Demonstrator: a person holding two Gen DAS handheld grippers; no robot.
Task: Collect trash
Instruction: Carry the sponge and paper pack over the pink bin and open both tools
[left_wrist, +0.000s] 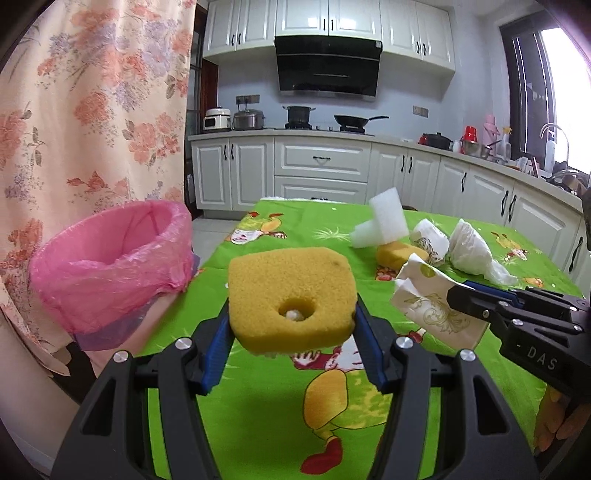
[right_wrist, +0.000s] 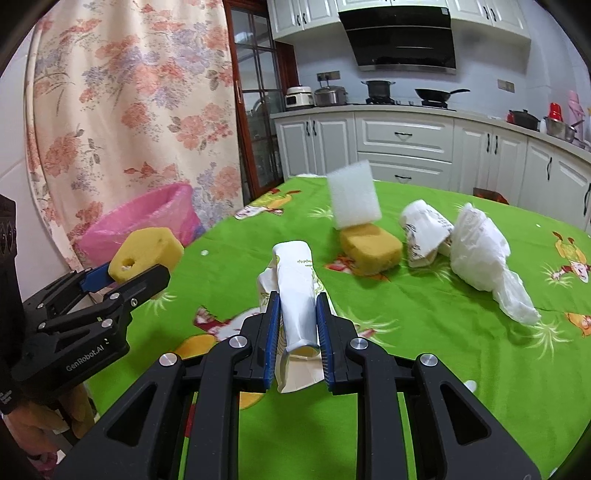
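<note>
There were two yellow sponges: one with a hole, one plain block. One white foam block, two crumpled paper cups, one white plastic bag, one pink-lined bin.

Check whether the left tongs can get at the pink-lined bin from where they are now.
Probably yes. The left tongs, shut on the yellow sponge, sit beside the pink-lined bin, whose mouth is open with nothing visible between them. The right tongs are on the other side.

Both views are taken low above the green tablecloth, faced toward the kitchen cabinets; the pink-lined bin is shared.
</note>
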